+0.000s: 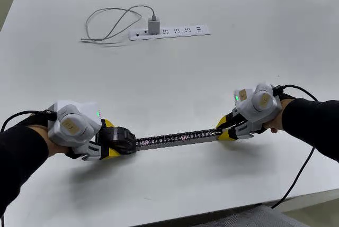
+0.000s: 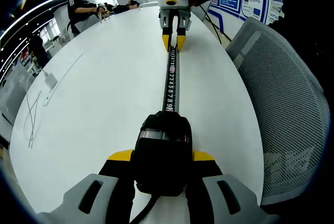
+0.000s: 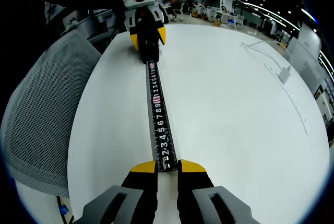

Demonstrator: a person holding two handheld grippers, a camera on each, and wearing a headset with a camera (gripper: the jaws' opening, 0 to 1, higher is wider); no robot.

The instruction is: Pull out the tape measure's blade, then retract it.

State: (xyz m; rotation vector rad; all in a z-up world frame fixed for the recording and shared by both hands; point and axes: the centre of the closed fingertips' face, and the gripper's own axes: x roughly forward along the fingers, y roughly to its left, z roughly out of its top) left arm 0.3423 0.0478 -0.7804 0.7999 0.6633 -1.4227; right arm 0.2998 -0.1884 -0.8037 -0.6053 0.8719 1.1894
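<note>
Head view's up high, looking forward and down over the table (image 1: 212, 79), so both ends of the blade (image 1: 177, 138) sit low in frame. Left gripper view rides just off the tabletop, tape measure (image 2: 162, 156) right up close, staring along the blade at the right gripper (image 2: 173, 37). Right gripper view's the mirror, facing back at the left gripper (image 3: 147, 38). Both catch the mesh chair (image 2: 282, 104); all three share the blade.

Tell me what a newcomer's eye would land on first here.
The black tape blade stretches along the near side of the white table. It runs between the left gripper, shut on the black case, and the right gripper, whose fingers pinch the blade's tip. Farther back lies a white power strip with a charger plugged in.
</note>
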